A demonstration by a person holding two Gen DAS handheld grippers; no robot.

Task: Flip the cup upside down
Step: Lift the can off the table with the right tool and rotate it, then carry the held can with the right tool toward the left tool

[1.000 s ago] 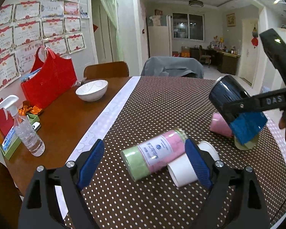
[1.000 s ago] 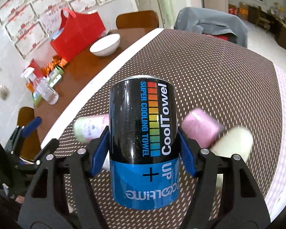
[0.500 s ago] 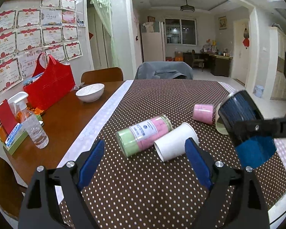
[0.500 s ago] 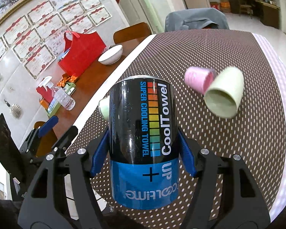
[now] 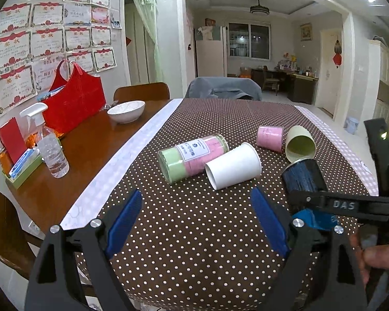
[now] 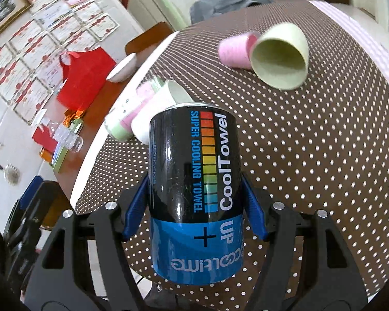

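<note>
My right gripper (image 6: 195, 215) is shut on a black and blue CoolTowel can (image 6: 194, 191) and holds it over the near right of the dotted tablecloth; the can also shows in the left wrist view (image 5: 304, 178). A white cup (image 5: 233, 169), a pale green cup (image 5: 299, 143) and a pink cup (image 5: 269, 135) lie on their sides on the cloth. A green and pink canister (image 5: 192, 156) lies against the white cup. My left gripper (image 5: 198, 219) is open and empty, near the table's front edge.
The brown dotted tablecloth (image 5: 220, 119) covers the table's right part. On the bare wood at the left stand a white bowl (image 5: 126, 108), a red bag (image 5: 74, 99), a spray bottle (image 5: 50, 147) and a small tray of items (image 5: 23, 164). Chairs stand at the far side.
My left gripper has drawn back and up from the lying cups. My right gripper has carried the can down and nearer, toward the table's front right.
</note>
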